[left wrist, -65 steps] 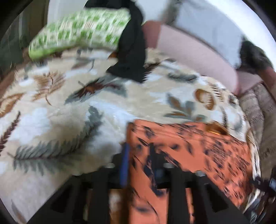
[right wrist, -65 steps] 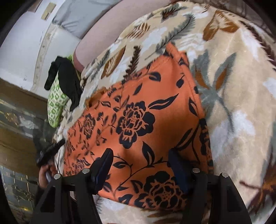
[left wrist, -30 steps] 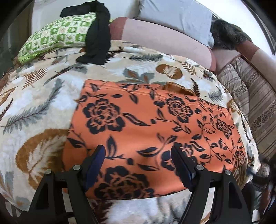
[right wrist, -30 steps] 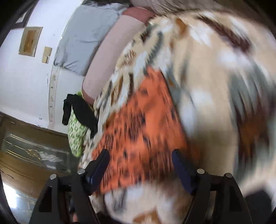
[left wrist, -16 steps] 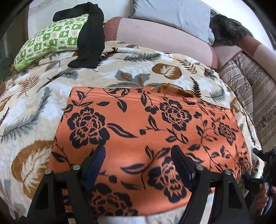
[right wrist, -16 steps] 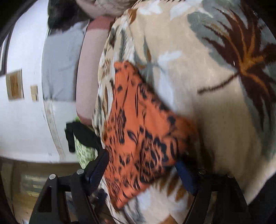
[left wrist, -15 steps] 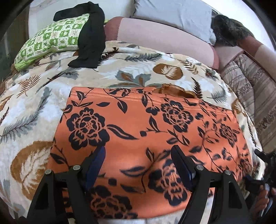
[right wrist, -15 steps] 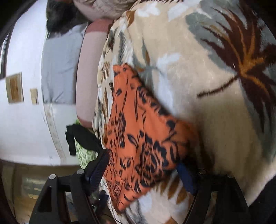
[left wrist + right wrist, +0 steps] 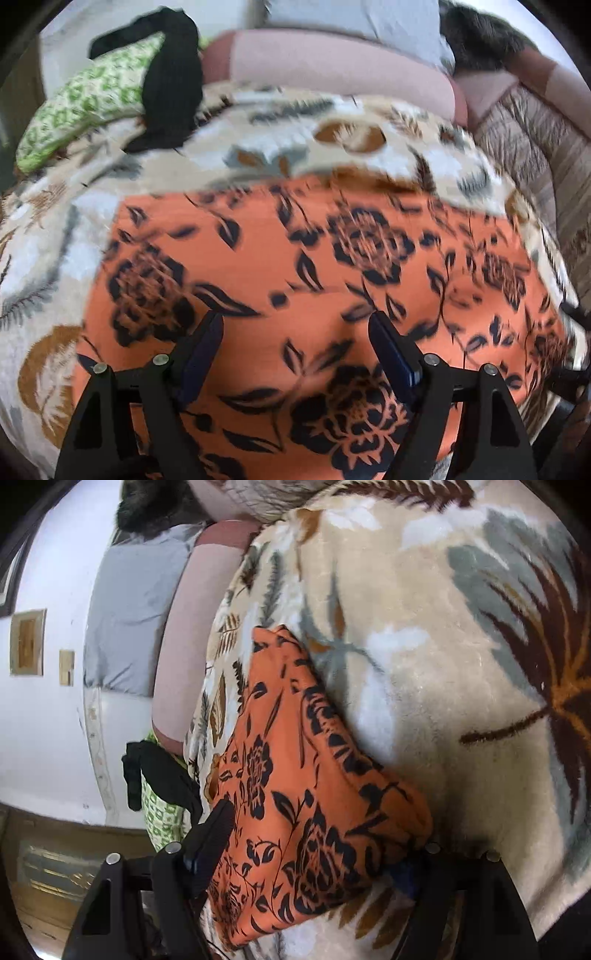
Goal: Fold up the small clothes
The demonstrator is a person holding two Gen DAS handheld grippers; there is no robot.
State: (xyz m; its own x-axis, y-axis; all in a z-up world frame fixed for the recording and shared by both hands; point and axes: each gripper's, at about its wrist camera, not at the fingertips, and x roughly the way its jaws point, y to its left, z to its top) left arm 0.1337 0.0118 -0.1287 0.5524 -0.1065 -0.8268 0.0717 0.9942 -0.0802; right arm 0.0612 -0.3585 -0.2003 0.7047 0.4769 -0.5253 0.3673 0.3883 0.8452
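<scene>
You are working over the leaf-patterned blanket [image 9: 66, 236], which is covering the bed out to the pink bolster [image 9: 332, 70] at the far side, and the orange floral garment [image 9: 295, 280] is lying spread on it, nearer to you than it was a second ago, now filling most of the left wrist view. That view is blurring, so you are probably still sweeping the left gripper [image 9: 295, 343] in low over the cloth's near edge; its jaws are standing wide apart with nothing between them. The bigger change is on the right: the right gripper [image 9: 317, 842] is now straddling the garment's right end, where the cloth is bunching up, one finger [image 9: 210, 834] showing beside it and the other lying buried under the fabric. Its jaws are spread and not yet pinching. This looks like you are setting up both ends for the next fold.
</scene>
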